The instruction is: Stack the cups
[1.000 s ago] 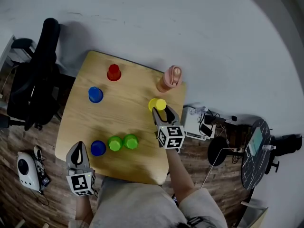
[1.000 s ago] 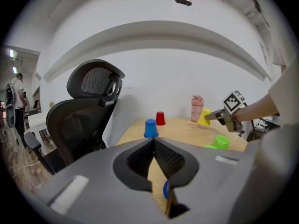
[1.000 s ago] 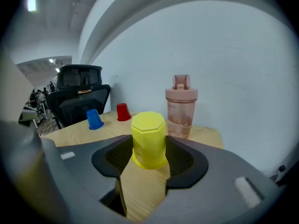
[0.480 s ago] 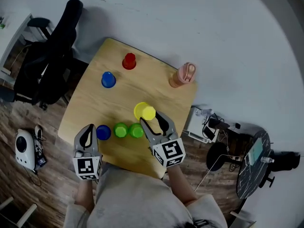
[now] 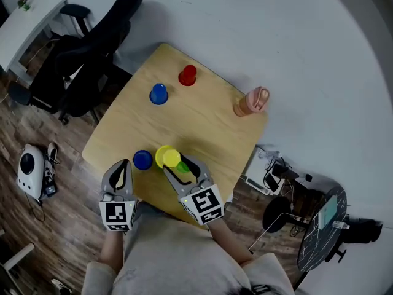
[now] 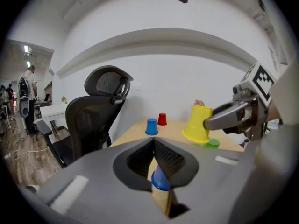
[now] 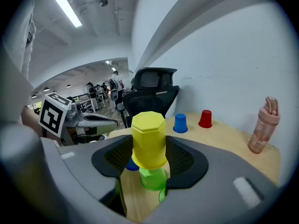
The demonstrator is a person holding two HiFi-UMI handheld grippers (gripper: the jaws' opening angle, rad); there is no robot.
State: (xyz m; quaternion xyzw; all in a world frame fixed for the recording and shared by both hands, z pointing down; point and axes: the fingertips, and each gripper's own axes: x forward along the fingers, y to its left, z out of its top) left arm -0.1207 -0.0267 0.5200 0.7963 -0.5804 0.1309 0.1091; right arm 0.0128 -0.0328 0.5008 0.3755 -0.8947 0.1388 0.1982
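A yellow cup [image 7: 148, 139] is being pinched by the right tongs [image 5: 177, 163], seemingly just above a green cup [image 7: 153, 177]; the left tongs [image 6: 154, 143] are being held pressed together.

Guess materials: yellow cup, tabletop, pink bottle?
The yellow faceted cup: likely plastic, opaque, even colour, soft sheen, moulded facets. The square tabletop: pale wood or wood-look laminate, matte, faint grain streaks. The pink bottle: probably plastic, smooth, dull finish; metal not ruled out.
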